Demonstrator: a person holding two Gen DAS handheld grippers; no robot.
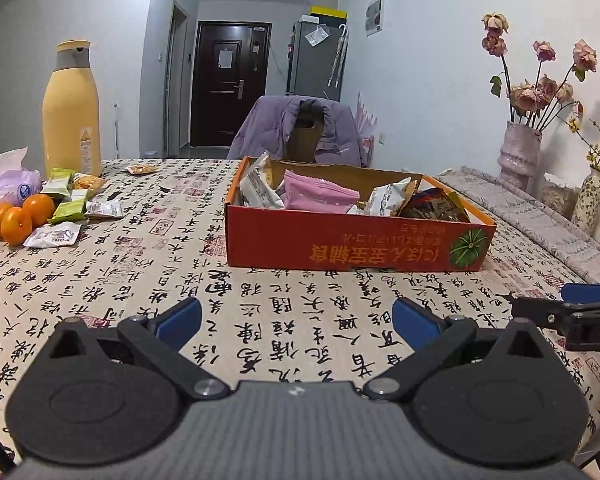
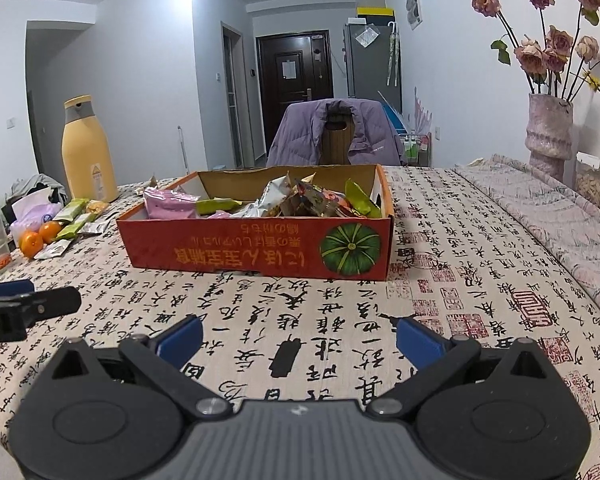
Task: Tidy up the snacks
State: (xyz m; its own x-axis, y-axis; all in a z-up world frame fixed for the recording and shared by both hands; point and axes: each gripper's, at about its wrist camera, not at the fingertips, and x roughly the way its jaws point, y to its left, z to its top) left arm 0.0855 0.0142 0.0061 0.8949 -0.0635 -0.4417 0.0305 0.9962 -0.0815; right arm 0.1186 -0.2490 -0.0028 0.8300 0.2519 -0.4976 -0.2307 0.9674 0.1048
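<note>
Crinkly foil packets point(image 1: 66, 200) are lying loose on the desk point(image 1: 260, 312); light and slippery, probably best pinched by an edge; both jaws are standing apart, holding nothing.

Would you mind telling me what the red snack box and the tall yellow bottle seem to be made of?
Red snack box: likely printed cardboard; raw brown inner walls, folded edges.
Tall yellow bottle: apparently matte plastic or coated metal; smooth, even, dull surface.
</note>
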